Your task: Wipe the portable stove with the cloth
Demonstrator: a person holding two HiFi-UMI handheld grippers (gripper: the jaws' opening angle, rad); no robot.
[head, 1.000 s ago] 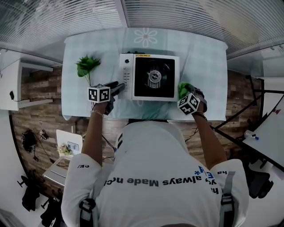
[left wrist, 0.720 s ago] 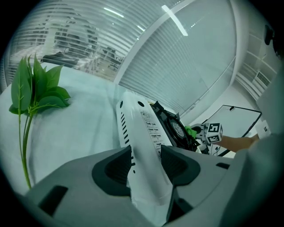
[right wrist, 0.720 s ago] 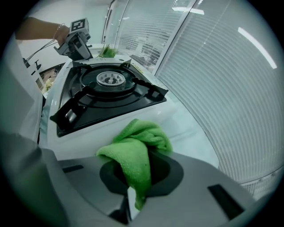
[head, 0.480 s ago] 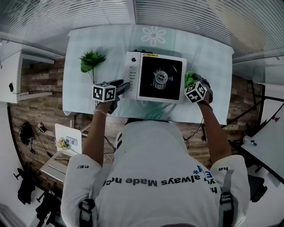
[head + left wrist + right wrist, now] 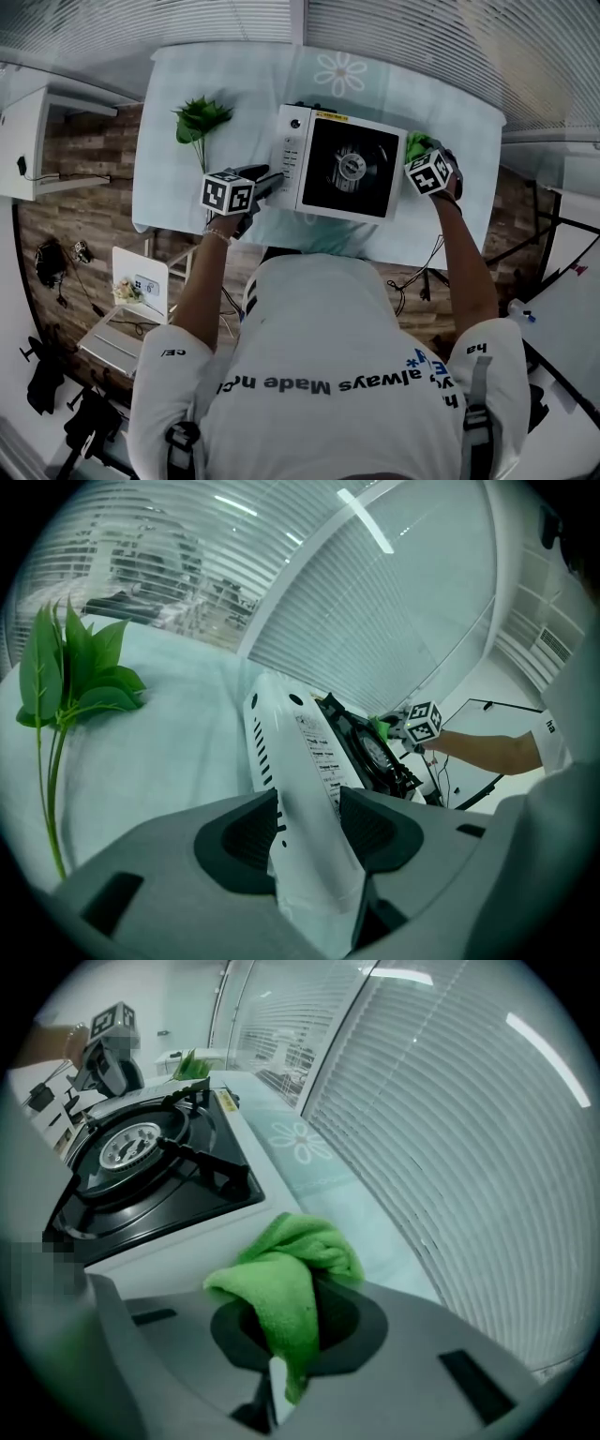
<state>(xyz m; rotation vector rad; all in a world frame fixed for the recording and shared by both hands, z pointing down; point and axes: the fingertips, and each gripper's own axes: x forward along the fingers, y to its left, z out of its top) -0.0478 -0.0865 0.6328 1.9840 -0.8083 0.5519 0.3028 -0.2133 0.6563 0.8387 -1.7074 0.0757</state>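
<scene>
The portable stove (image 5: 292,159) is white with a black burner top and sits mid-table. My left gripper (image 5: 267,183) is shut on its left side panel (image 5: 302,752), which stands pinched between the jaws (image 5: 309,832). My right gripper (image 5: 429,173) is shut on a bunched green cloth (image 5: 291,1279), which rests against the stove's right rim (image 5: 169,1241). In the head view the cloth (image 5: 417,145) shows just beyond the marker cube. The burner (image 5: 131,1147) lies to the left of the cloth.
A green leafy sprig (image 5: 199,122) lies on the pale tablecloth (image 5: 342,73) left of the stove. Window blinds run behind the table's far edge. A chair with small items (image 5: 131,300) stands on the wooden floor at the left.
My right gripper has slid the cloth along the stove's right edge, away from the person. The left gripper has kept its hold on the stove's left side.
</scene>
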